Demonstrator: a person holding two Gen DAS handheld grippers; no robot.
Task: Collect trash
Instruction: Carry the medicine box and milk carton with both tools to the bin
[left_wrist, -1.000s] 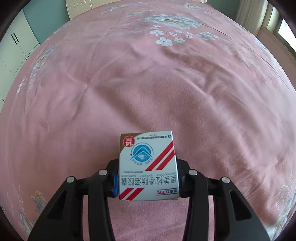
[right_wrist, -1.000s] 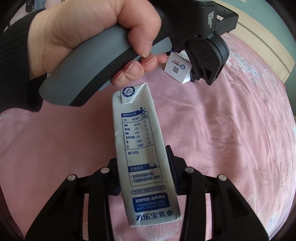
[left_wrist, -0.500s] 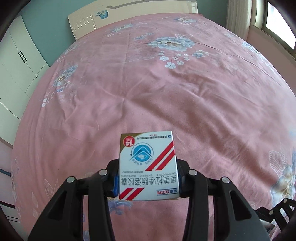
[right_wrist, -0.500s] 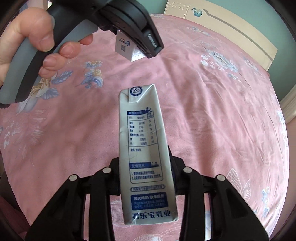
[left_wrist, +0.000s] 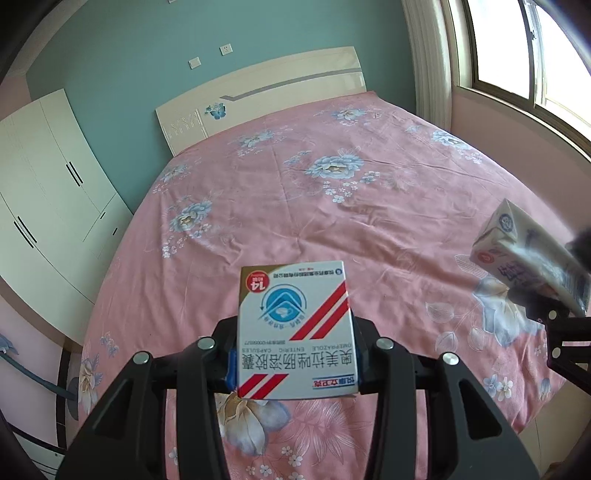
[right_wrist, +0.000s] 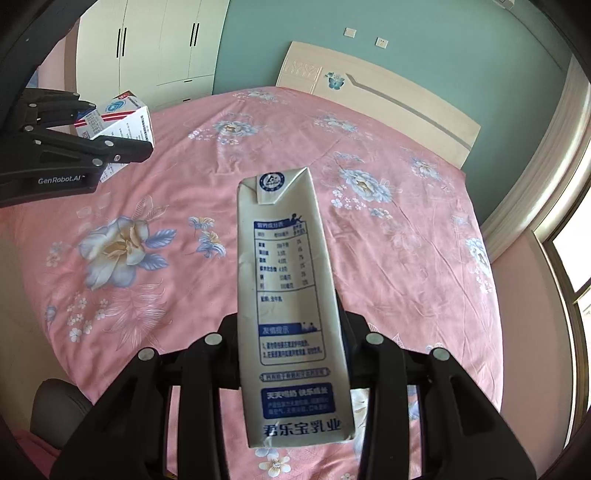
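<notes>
We work above a wide bed (left_wrist: 369, 229) covered with a pink sheet printed with blue flowers, set against a teal wall with a cream headboard (left_wrist: 280, 99) and white wardrobe doors (left_wrist: 48, 177) to one side.

The left gripper (left_wrist: 293, 354) is partly closed, its pads pressing both side faces of a small white cardboard medicine box with red diagonal stripes (left_wrist: 293, 328). The box is clear of the sheet. We judge it light, stiff at the edges and easy to crush across its broad faces; holding the narrow sides near the lower half, as here, suits it.

The right gripper (right_wrist: 293, 354) is closed narrower, clamping a tall slim white-and-blue milk carton (right_wrist: 291, 306) across its lower body, top end pointing away from the camera. The carton is also in the air above the bed. We judge it light if empty, its coated skin somewhat slippery and its walls prone to denting, so a moderate squeeze low on the body is advisable.

No bin is visible.
</notes>
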